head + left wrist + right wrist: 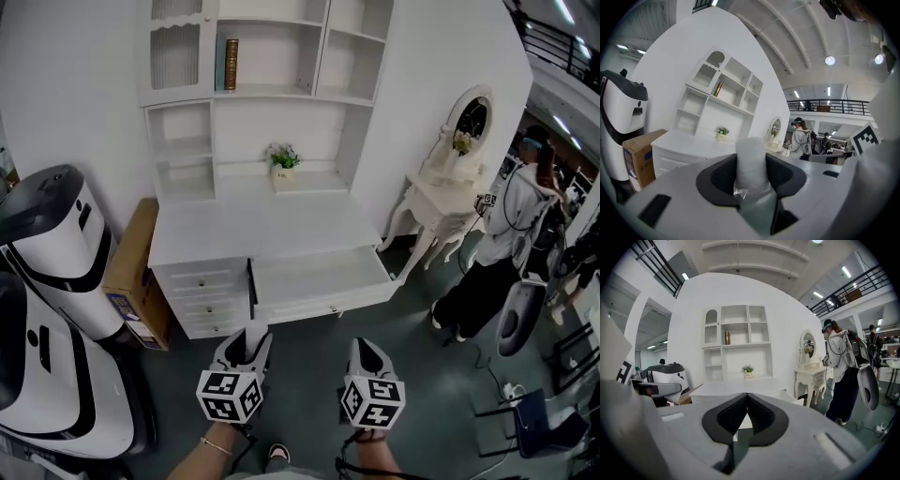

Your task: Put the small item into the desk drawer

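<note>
Below the front edge of the white counter (234,234), toward its right end, the drawer (319,274) stands pulled open. Short of it, above the floor (309,375), the left gripper (249,339) has its jaws clamped on a small white plastic-wrapped cylinder (751,157); the right gripper (367,349) beside it has its jaws closed on nothing.

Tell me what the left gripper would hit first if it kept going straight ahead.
The left gripper would probably meet the desk front first, where the small drawers join the open drawer; depth is unclear.
</note>
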The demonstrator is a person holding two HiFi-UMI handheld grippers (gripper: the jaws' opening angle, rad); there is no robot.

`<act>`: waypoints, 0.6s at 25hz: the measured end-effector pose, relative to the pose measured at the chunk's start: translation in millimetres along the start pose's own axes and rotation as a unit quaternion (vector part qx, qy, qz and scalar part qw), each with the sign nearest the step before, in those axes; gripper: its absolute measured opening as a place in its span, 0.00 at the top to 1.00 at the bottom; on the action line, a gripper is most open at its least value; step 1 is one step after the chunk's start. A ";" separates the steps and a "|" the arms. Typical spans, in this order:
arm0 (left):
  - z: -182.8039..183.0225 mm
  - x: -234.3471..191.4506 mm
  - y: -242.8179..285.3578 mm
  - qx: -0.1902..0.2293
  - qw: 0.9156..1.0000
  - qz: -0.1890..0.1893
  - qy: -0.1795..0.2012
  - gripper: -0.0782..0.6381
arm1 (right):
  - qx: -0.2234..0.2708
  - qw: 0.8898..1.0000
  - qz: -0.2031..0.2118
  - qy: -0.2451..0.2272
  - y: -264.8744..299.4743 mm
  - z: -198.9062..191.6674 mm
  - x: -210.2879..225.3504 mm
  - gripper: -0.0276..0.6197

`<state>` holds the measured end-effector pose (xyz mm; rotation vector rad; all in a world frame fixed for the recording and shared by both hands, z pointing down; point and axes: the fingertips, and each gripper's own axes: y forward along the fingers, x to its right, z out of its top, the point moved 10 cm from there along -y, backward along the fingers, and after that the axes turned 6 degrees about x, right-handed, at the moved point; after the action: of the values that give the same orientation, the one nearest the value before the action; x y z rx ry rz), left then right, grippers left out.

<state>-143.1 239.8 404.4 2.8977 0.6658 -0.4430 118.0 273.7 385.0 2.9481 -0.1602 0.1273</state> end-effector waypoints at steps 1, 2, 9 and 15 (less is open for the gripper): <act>1.3 1.2 7.2 0.000 1.000 0.001 0.003 0.65 | 0.000 1.000 -0.001 0.002 6.8 1.9 6.3 0.95; 2.4 2.2 13.2 0.001 1.000 0.002 0.007 0.65 | 0.000 1.000 -0.001 0.003 12.9 3.4 12.0 0.95; 9.4 -7.1 49.2 0.005 1.000 0.026 0.010 0.65 | 0.001 1.000 0.009 0.011 57.3 7.9 32.3 0.95; 20.2 -20.3 83.1 0.011 0.999 0.033 0.006 0.65 | -0.001 1.000 0.015 0.008 96.1 11.6 37.4 0.95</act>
<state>-128.7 153.4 397.0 2.9347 0.5695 -0.4260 144.9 173.9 394.5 2.9420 -0.2014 0.1544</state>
